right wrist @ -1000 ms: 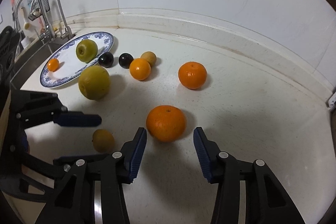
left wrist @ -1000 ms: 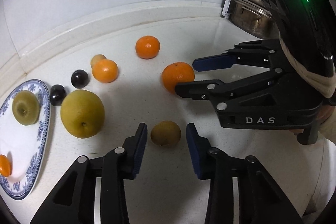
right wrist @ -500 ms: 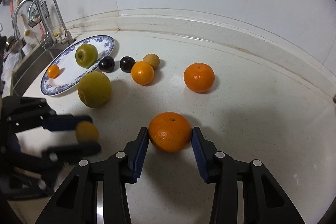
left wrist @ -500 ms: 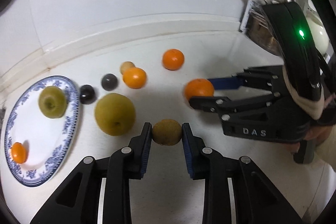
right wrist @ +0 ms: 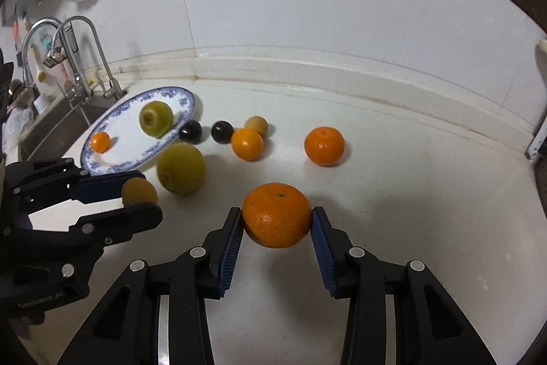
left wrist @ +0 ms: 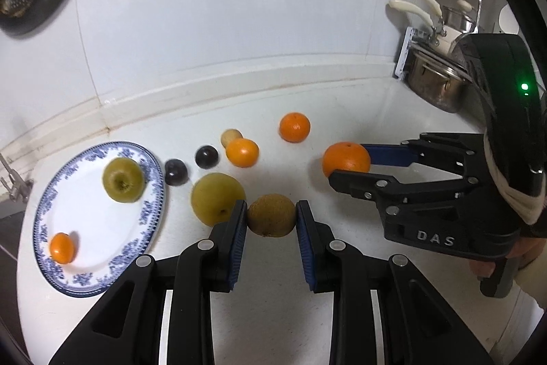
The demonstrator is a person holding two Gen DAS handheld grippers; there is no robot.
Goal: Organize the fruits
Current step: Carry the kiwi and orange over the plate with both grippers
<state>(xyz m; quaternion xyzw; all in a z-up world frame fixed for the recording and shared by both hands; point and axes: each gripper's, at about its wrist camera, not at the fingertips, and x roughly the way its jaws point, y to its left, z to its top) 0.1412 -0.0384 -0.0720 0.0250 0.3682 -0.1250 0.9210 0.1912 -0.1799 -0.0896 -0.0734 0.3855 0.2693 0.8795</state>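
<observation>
Since a second before, both fruits had been closed upon and lifted off the worktop (left wrist: 273, 313). The kiwi (left wrist: 271, 215) was clamped between the pads of the left tongs (left wrist: 271, 224), nearly shut. The large orange (right wrist: 277, 214) was gripped by the right tongs (right wrist: 277, 228), held wider. The plate (left wrist: 51, 204), already carrying a green apple (left wrist: 123, 175) and a small orange (left wrist: 61, 247), lay to the left of both, nearer the left tongs; the big pear (left wrist: 217, 197) was found between.
</observation>
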